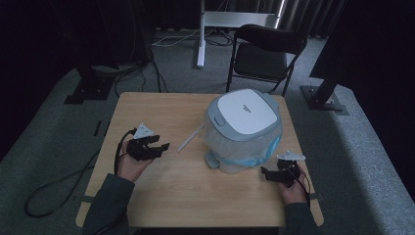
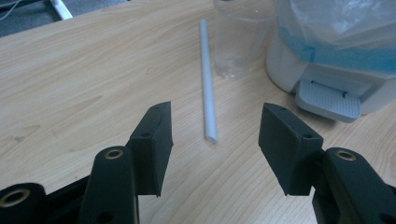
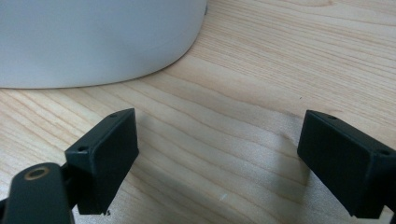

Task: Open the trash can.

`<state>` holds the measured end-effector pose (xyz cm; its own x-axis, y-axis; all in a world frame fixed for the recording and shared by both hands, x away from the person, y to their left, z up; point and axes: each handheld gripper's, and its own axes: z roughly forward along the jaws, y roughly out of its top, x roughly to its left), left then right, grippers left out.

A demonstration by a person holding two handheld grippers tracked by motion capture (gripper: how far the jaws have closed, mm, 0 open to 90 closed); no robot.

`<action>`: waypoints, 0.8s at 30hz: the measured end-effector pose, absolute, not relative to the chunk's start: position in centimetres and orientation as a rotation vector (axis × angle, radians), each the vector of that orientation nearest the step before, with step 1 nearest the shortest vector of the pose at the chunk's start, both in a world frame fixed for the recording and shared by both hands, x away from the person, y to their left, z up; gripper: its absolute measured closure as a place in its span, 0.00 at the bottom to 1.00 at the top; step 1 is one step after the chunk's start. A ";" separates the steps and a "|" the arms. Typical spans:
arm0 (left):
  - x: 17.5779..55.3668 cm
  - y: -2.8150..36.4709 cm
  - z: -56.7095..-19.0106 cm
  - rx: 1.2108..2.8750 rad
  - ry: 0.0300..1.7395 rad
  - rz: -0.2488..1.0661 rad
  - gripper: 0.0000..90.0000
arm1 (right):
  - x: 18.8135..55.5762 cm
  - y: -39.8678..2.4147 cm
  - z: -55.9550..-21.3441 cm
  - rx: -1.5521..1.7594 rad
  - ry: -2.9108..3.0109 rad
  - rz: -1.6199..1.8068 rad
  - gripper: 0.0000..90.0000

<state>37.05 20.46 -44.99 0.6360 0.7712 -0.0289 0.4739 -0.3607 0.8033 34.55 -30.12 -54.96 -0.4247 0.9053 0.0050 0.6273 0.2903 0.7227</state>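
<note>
Left gripper view: left gripper [image 2: 215, 140] released above white stick [image 2: 207, 84] | right gripper [image 3: 217, 158] released

My left gripper [image 1: 157, 146] is black, its jaws matt with brass-coloured rings at the screws, and a pale grey plate sits on top. At its two o'clock lies a plain white stick [image 2: 207, 84] on the light wood-grain table [image 1: 156, 110]. Beside the stick stands a clear cup [image 2: 236, 39]. The bin [image 1: 243, 128] has a white lid edged in grey and a clear liner with a blue band. My right gripper [image 1: 270, 174] is black too.
</note>
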 end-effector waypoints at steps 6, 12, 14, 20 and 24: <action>37.3 19.9 -44.3 2.031 0.947 0.455 0.50 | 34.5 -30.1 -55.0 1.373 2.158 0.925 0.13; 37.3 19.4 -43.5 2.037 0.920 0.466 0.49 | 34.5 -30.1 -55.0 1.374 2.158 0.926 0.13; 37.3 19.2 -43.2 2.035 0.910 0.467 0.49 | 34.5 -30.1 -55.0 1.375 2.157 0.926 0.13; 37.3 18.5 -42.1 2.039 0.876 0.472 0.49 | 34.5 -30.1 -55.0 1.377 2.154 0.926 0.13; 37.4 18.2 -41.6 2.045 0.861 0.472 0.49 | 34.5 -30.1 -55.0 1.377 2.154 0.925 0.13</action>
<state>37.36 18.15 -41.64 0.6925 0.7213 0.0172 0.4021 -0.4056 0.8208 34.52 -30.09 -54.97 -0.4216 0.9068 0.0048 0.6277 0.2880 0.7232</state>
